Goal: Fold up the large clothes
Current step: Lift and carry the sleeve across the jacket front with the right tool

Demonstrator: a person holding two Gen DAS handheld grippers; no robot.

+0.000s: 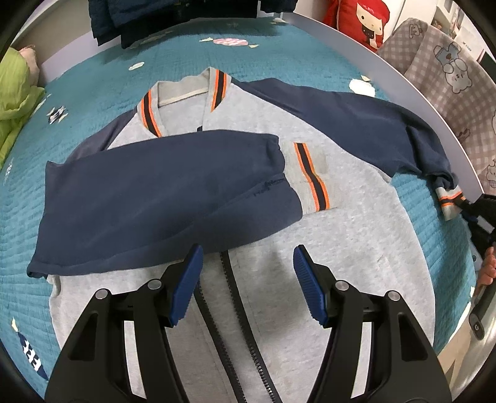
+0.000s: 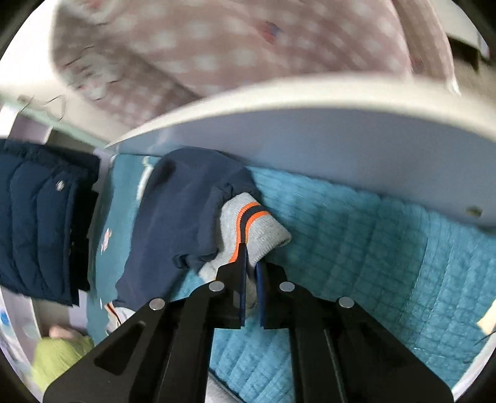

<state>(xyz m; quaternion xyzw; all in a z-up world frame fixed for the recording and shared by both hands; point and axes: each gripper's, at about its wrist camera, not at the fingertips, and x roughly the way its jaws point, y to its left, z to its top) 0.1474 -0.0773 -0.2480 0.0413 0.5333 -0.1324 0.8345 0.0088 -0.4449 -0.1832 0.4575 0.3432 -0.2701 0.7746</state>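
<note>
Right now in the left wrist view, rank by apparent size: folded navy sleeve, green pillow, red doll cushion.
1. folded navy sleeve, by far the largest.
2. green pillow, cut off by the frame edge.
3. red doll cushion, also cut off.
The last two are close; fisheye distortion at the rim makes their order unsure.

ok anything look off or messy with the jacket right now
Nothing damaged. The jacket lies flat on the teal quilt, one sleeve already folded across the chest. The other sleeve still trails out toward the bed rail, its striped cuff bunched in the right gripper. The left gripper hovers open over the zipper.
</note>
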